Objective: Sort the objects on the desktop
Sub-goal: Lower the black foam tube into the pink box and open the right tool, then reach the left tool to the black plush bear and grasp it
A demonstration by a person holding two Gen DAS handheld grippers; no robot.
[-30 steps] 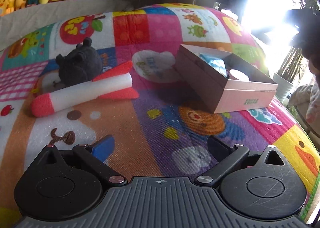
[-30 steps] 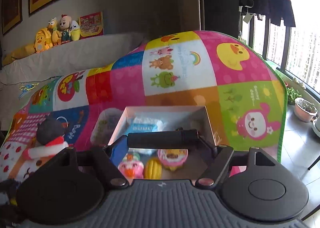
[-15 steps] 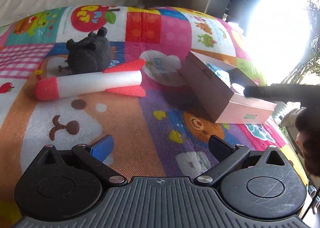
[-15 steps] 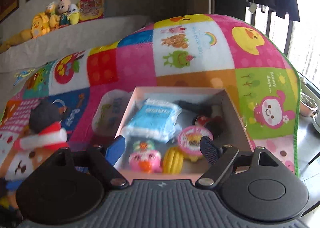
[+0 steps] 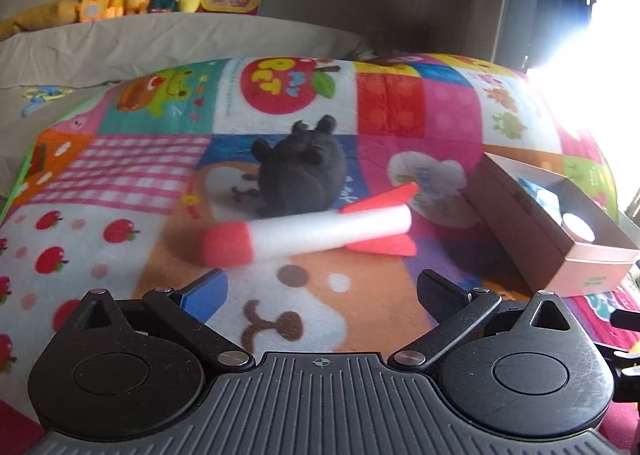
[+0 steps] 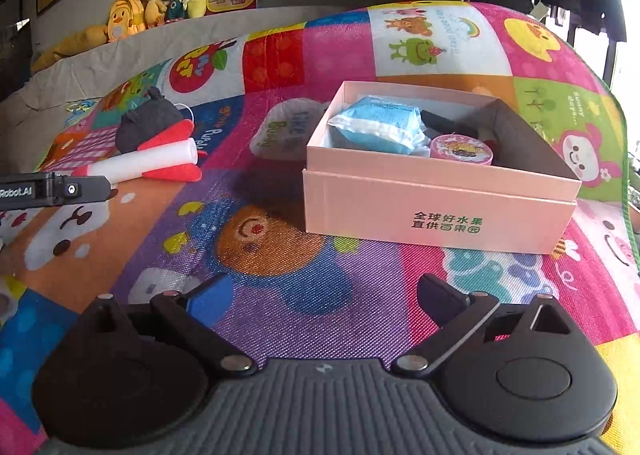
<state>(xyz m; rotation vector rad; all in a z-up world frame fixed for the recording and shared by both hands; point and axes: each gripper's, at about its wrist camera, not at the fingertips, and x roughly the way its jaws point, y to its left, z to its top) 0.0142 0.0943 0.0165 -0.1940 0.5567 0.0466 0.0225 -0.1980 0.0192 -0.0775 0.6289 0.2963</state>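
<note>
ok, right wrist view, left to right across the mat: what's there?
Left tongs poking in at the edge → black plush toy → foam rocket → pink box holding a blue packet, then a round pink tin.

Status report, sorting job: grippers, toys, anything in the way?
Left gripper open, empty. Right gripper opening, empty. Foam rocket and black plush on mat, outside pink box. Path clear.

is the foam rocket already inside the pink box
No, the foam rocket lies on the play mat beside the dark plush toy, well left of the pink box.
</note>
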